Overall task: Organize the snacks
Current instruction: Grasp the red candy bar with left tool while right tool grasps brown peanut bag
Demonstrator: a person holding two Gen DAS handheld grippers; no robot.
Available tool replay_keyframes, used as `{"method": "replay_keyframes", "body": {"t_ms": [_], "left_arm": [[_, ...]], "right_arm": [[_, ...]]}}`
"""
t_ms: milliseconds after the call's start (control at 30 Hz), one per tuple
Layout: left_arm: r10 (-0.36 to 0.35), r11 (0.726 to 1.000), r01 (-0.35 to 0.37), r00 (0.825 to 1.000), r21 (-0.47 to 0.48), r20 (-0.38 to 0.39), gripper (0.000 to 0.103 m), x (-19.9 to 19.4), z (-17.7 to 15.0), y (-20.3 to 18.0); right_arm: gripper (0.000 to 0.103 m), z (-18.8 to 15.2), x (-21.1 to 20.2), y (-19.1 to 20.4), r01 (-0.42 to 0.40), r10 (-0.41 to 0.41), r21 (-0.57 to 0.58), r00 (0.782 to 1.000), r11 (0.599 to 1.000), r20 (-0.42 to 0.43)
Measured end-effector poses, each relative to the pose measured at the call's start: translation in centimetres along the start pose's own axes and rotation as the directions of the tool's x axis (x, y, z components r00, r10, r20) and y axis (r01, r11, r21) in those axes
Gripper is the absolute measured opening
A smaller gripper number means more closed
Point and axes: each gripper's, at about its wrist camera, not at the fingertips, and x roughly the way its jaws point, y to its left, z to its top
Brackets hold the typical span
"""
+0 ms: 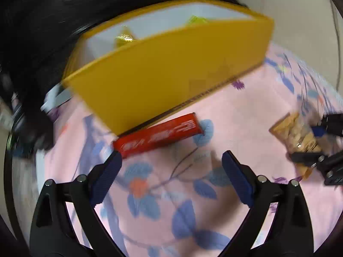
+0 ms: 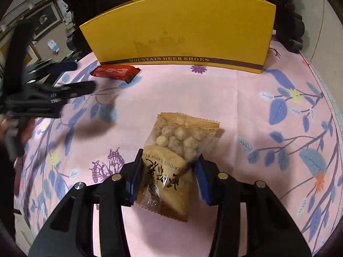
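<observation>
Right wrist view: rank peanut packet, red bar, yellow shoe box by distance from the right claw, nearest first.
1. Peanut packet: between the right claw's blue pads, centre of the cloth.
2. Red bar: far left, lying at the box's foot.
3. Yellow shoe box: upright at the back, just behind the bar.

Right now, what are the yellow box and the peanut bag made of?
The box looks like matte cardboard: flat stiff walls, sharp folded corners and printed lettering along a brown strip. The peanut bag looks like thin plastic film, part clear and glossy, since the coated nuts show through and its top edge is crimped. The right gripper pinches it and it wrinkles.
</observation>
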Motion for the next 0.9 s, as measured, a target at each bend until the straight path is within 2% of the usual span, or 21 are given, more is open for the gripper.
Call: {"method": "replay_keyframes", "body": {"t_ms": [133,267,367,433,467,533,567,633,733,900], "left_arm": [[-0.056,0.991,0.055,0.998,0.12,0.003,0.096,1.6,1.3,-0.4],[-0.058,0.974,0.065,0.998,0.219,-0.038,0.096,3.7,2.2,-1.1],[-0.149,0.968,0.167,0.983,0.187,-0.106,0.101,5.2,2.6,-0.1],[-0.169,0.965,0.19,0.977,0.179,-0.127,0.101,5.7,2.5,0.6],[-0.214,0.964,0.235,0.964,0.128,-0.158,0.101,6.2,2.6,1.3],[-0.27,0.96,0.279,0.949,0.036,-0.161,0.101,6.2,2.5,2.6],[-0.26,0.963,0.269,0.95,0.033,-0.176,0.101,5.9,2.1,2.5],[-0.209,0.97,0.229,0.958,0.085,-0.197,0.101,5.3,1.2,1.3],[-0.202,0.976,0.216,0.956,0.043,-0.211,0.101,3.9,-0.4,0.0],[-0.156,0.987,0.142,0.963,-0.081,-0.218,0.101,1.5,-2.8,-3.1]], "right_arm": [[0.046,0.6,0.0,-0.1,-0.04,0.04,0.033,0.999,0.999,-0.004],[0.047,0.5,0.2,0.3,-0.039,0.039,0.03,0.999,0.999,0.002],[0.047,0.6,-0.2,0.0,-0.05,0.05,0.04,0.999,0.998,-0.001],[0.047,0.6,-0.3,-0.3,-0.054,0.054,0.047,0.999,0.997,-0.002],[0.047,0.6,-0.3,-0.2,-0.051,0.051,0.044,0.999,0.998,-0.002],[0.047,0.6,-0.3,-0.1,-0.042,0.042,0.039,0.999,0.998,-0.002],[0.047,0.5,-0.3,0.0,-0.039,0.039,0.038,0.999,0.998,-0.002],[0.048,0.6,-0.1,0.0,-0.041,0.041,0.038,0.999,0.998,-0.002],[0.048,0.7,-0.2,-0.2,-0.046,0.046,0.041,0.999,0.998,-0.003],[0.049,0.6,-0.2,-0.1,-0.041,0.041,0.039,0.999,0.998,0.002]]}}
